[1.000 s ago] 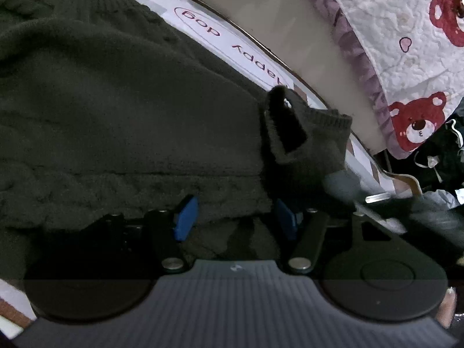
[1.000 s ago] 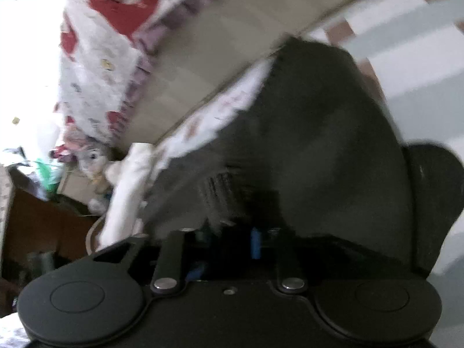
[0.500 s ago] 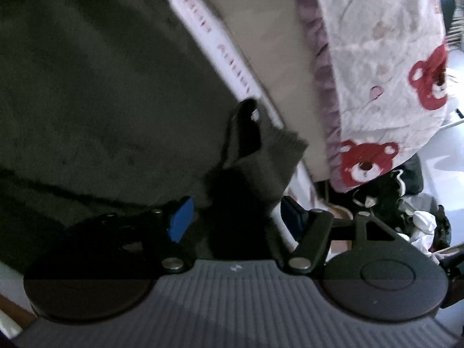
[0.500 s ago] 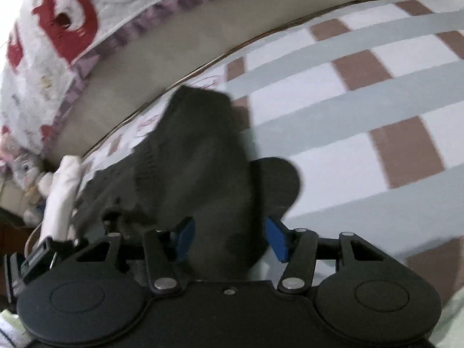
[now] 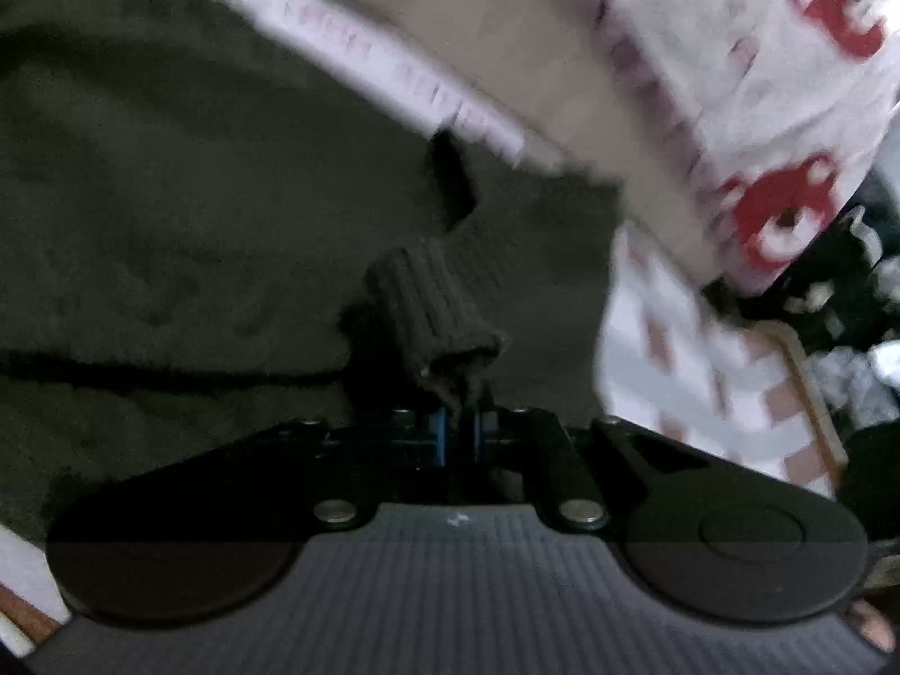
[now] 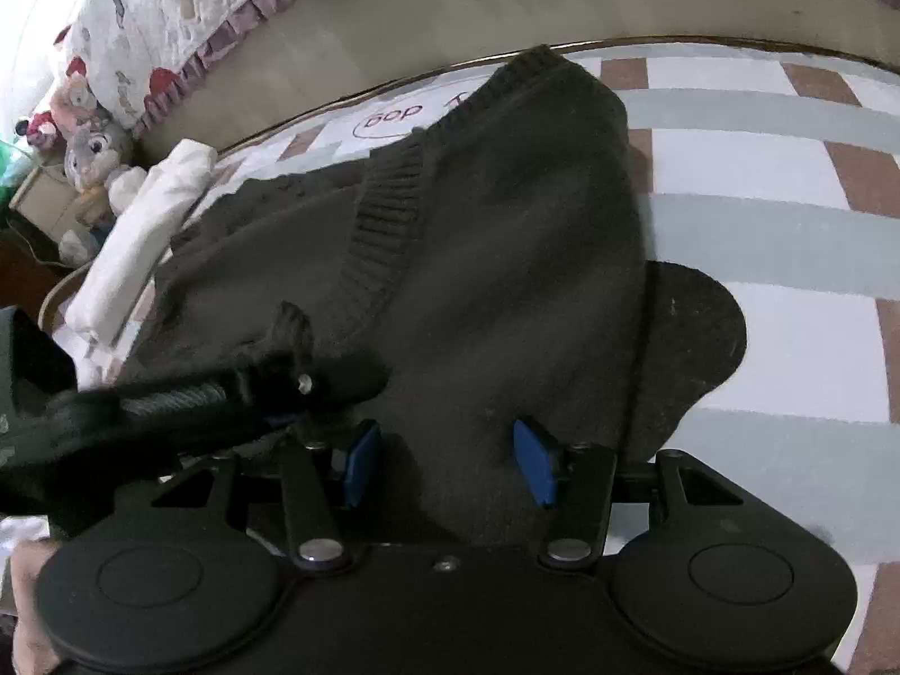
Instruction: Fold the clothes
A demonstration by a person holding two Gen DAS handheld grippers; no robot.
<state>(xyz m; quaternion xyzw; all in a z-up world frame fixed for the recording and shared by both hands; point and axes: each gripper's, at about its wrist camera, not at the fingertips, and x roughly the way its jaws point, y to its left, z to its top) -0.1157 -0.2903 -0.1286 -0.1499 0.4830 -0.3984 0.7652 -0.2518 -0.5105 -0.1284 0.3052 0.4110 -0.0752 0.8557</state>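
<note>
A dark green knit sweater (image 5: 185,214) lies on a checked mat (image 6: 759,169). In the left wrist view my left gripper (image 5: 458,427) is shut on the sweater's ribbed sleeve cuff (image 5: 433,309), which bunches just ahead of the blue pads. In the right wrist view my right gripper (image 6: 447,464) is open, its blue pads (image 6: 531,464) spread over the sweater (image 6: 506,259). The left gripper (image 6: 287,377) crosses that view from the left, pinching the knit fabric.
A beige bed side (image 6: 450,17) with a bear-print quilt (image 5: 759,84) runs behind the mat. Folded white cloth (image 6: 146,225) and plush toys (image 6: 90,152) lie at the left. Dark clutter (image 5: 860,292) sits beyond the mat's right end.
My left gripper has closed on the sleeve cuff; it was open around it before. My right gripper let go of the sweater, opened and now hovers over it.
</note>
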